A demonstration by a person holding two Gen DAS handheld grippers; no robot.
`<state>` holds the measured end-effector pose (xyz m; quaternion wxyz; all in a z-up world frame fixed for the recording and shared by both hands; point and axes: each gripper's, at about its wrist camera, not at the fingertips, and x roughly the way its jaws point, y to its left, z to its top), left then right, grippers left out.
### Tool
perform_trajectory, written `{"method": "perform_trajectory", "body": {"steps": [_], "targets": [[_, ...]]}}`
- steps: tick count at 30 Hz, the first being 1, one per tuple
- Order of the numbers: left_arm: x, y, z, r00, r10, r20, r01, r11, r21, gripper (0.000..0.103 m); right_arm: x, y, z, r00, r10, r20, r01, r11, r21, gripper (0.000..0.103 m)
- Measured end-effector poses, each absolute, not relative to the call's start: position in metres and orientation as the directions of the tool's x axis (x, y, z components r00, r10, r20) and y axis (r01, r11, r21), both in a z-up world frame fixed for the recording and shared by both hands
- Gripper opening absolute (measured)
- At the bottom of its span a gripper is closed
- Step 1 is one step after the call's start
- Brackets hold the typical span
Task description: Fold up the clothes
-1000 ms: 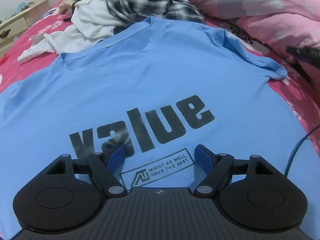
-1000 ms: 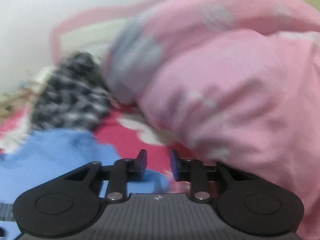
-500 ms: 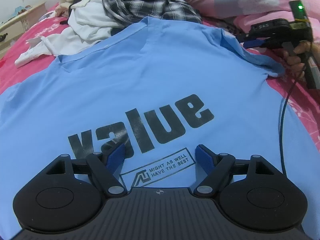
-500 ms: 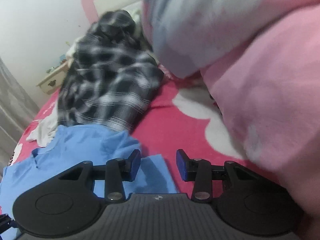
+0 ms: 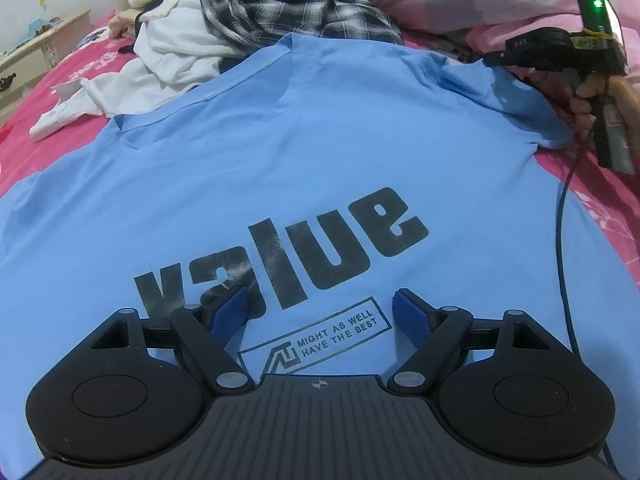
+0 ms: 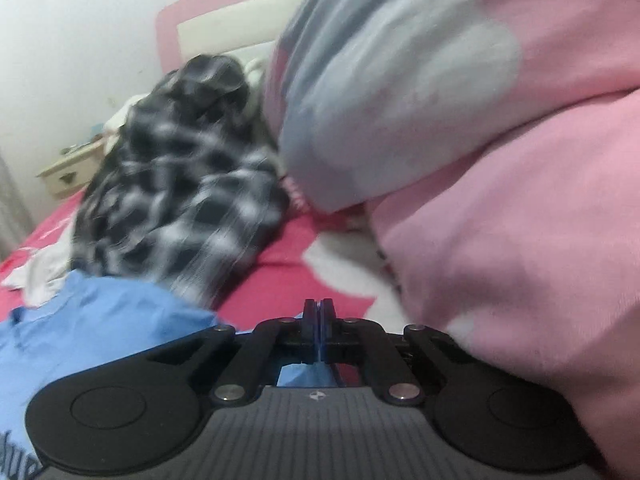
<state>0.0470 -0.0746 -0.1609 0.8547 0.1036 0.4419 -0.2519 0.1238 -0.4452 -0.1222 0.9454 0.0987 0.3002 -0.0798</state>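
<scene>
A light blue T-shirt (image 5: 280, 152) with a black "value" print lies spread flat on the bed, its collar toward the far side. My left gripper (image 5: 320, 308) hovers open over the print, nothing between its blue pads. At the shirt's far right sleeve (image 5: 516, 108), a hand holds my right gripper (image 5: 548, 50). In the right wrist view its jaws (image 6: 319, 308) are pressed together, with blue sleeve cloth (image 6: 120, 320) bunched at and under them. The sleeve edge rises toward its tip.
A black-and-white plaid shirt (image 5: 280, 4) and white garments (image 5: 168, 52) are piled beyond the collar. A thick pink quilt (image 6: 500, 160) bulks up on the right. The red bedsheet (image 5: 60, 92) shows around the shirt; a pale nightstand (image 5: 32, 56) stands far left. A cable (image 5: 560, 240) crosses the shirt's right side.
My right gripper swung in to the far right sleeve and its jaws closed there; the sleeve edge now lifts toward it. My left gripper stayed open in place.
</scene>
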Motion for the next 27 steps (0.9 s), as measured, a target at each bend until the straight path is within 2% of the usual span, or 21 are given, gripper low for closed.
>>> {"method": "perform_trajectory", "body": {"steps": [3,7,13,23,24,27], "targets": [[0.047,-0.074,-0.161,0.481,-0.338,-0.808,0.519,0.854,-0.048,0.081,0.125,-0.445,-0.125,0.808,-0.203,-0.553,0.280,0.958,0.057,0.002],[0.047,-0.076,-0.161,0.486,-0.330,-0.810,0.509,0.860,-0.045,0.081,0.138,-0.432,-0.143,0.761,-0.395,-0.515,0.343,0.918,-0.197,0.001],[0.047,-0.077,-0.160,0.485,-0.330,-0.810,0.510,0.859,-0.044,0.081,0.162,-0.438,-0.166,0.691,-0.506,-0.517,0.355,0.860,-0.366,0.000],[0.047,-0.077,-0.161,0.488,-0.328,-0.809,0.511,0.858,-0.040,0.081,0.160,-0.447,-0.155,0.718,-0.452,-0.529,0.310,0.888,-0.339,0.000],[0.047,-0.077,-0.161,0.490,-0.327,-0.808,0.511,0.859,-0.039,0.081,0.159,-0.448,-0.153,0.719,-0.437,-0.541,0.304,0.897,-0.321,0.002],[0.046,-0.078,-0.161,0.494,-0.326,-0.806,0.509,0.860,-0.036,0.082,0.153,-0.450,-0.144,0.732,-0.333,-0.594,0.237,0.942,-0.236,0.030]]}}
